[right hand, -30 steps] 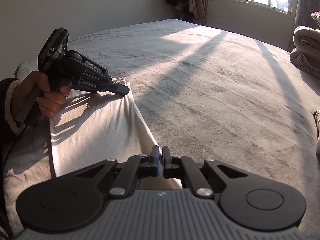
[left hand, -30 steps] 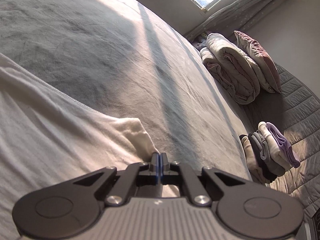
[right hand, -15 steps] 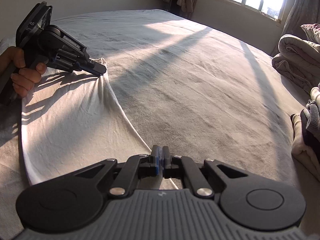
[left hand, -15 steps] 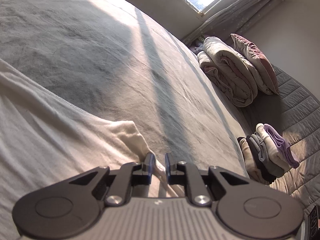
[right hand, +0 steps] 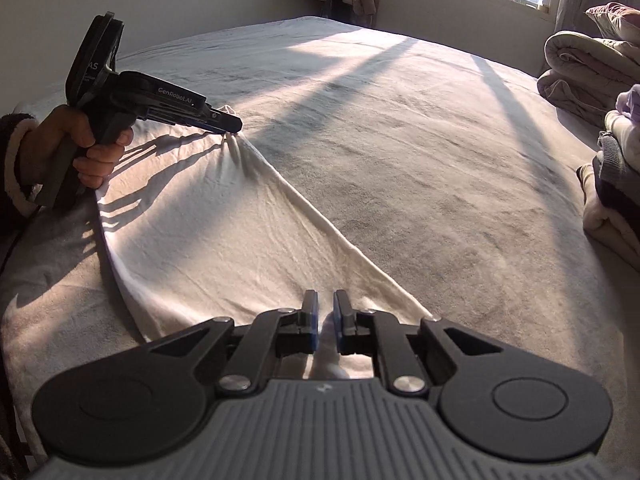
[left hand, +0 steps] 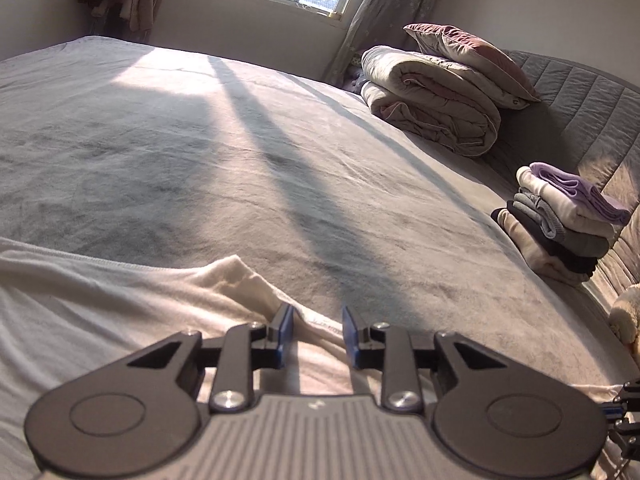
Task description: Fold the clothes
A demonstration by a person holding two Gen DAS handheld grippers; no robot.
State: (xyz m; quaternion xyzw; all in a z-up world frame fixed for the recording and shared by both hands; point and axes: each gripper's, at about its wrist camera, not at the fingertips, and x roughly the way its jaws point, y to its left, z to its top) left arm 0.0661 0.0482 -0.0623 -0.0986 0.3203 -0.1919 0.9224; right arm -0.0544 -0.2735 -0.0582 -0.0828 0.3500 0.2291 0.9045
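A cream-white garment lies spread flat on the grey bed; it also fills the lower left of the left wrist view. My left gripper is open, its jaws wide apart over the garment's far corner, which lies loose on the bed. In the right wrist view the left gripper sits at that corner. My right gripper has its jaws slightly parted over the garment's near corner, with cloth lying between them.
A stack of folded clothes stands at the right, also visible in the right wrist view. A rolled duvet and a pillow lie near the quilted headboard. The grey bedspread stretches toward the window.
Both grippers carried the garment's edge forward and laid it down. The left gripper opened wide and let go of its corner. The right gripper's jaws parted slightly.
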